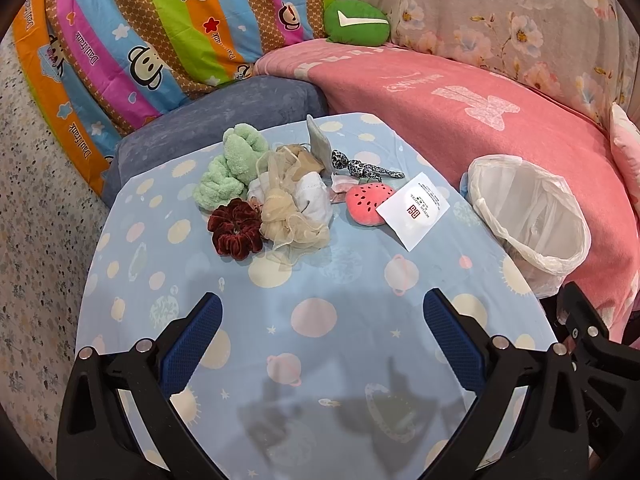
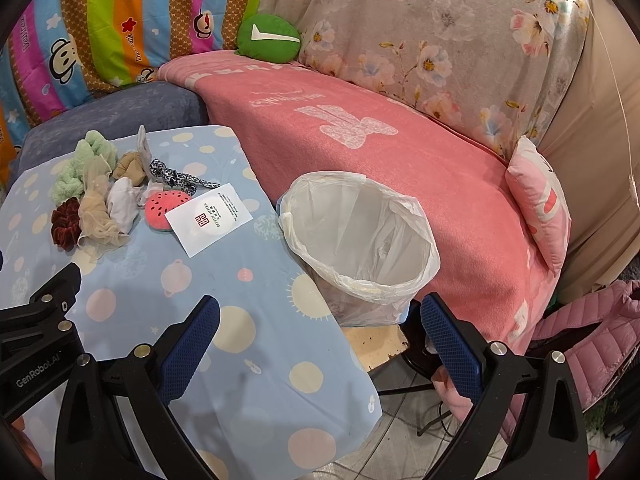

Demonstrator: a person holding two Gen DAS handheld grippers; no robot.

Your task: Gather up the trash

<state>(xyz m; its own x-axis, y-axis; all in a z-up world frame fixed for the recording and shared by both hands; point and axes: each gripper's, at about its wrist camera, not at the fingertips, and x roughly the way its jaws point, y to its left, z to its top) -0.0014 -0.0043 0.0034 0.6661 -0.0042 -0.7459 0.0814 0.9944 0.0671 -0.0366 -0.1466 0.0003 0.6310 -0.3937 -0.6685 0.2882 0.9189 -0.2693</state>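
2 wide-spread, empty grippers, left [image 1: 322,320] and right [image 2: 320,322], near white red-stamped paper packet [image 1: 414,210] beside white-lined bin [image 2: 360,236].

Small print on the white card [image 1: 414,209] is reading too small to make out. The card is covering the near edge of the watermelon toy [image 1: 370,203]. The pale mesh pouf [image 1: 286,216] is hiding most of the white cloth [image 1: 316,200]. The bin [image 2: 362,240] base is sitting hidden behind the table [image 2: 256,360] edge. The pink jacket [image 2: 592,344] is running off the right edge.
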